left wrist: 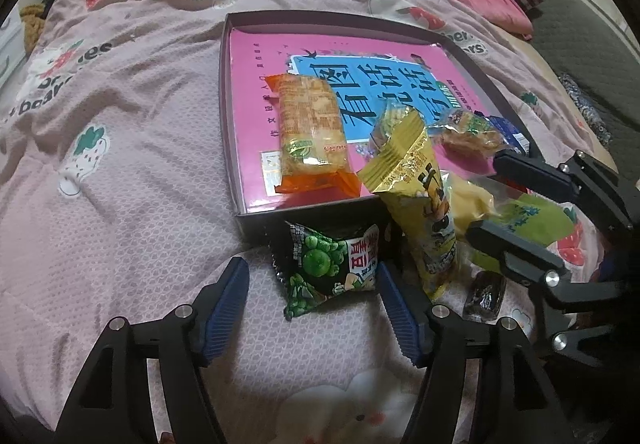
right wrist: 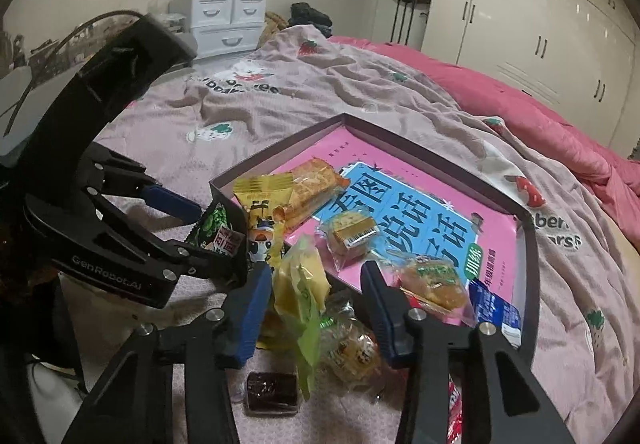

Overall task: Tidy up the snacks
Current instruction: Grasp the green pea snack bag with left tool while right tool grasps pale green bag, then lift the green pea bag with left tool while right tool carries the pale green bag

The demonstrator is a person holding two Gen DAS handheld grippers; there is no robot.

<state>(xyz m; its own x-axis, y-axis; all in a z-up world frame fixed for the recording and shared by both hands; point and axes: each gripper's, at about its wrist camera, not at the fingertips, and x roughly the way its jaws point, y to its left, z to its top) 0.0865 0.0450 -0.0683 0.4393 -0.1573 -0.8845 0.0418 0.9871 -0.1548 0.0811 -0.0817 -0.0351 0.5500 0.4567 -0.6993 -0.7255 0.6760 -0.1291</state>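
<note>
Pink strawberry-print bedding (left wrist: 132,148) covered the bed and carried a shallow dark tray (left wrist: 230,92) lined with a pink book (left wrist: 256,56). An orange cracker packet (left wrist: 310,132) lay inside the tray. A yellow snack bag (left wrist: 416,196) leaned over the tray's near wall. The left gripper (left wrist: 312,308) stood with jaws apart around a green-and-black pea packet (left wrist: 332,264), pads clear of it. The right gripper (right wrist: 316,308) had jaws apart around a yellow-green packet (right wrist: 300,300); contact could not be determined. A dark wrapped sweet (right wrist: 272,392) lay on the bedding near the right gripper.
</note>
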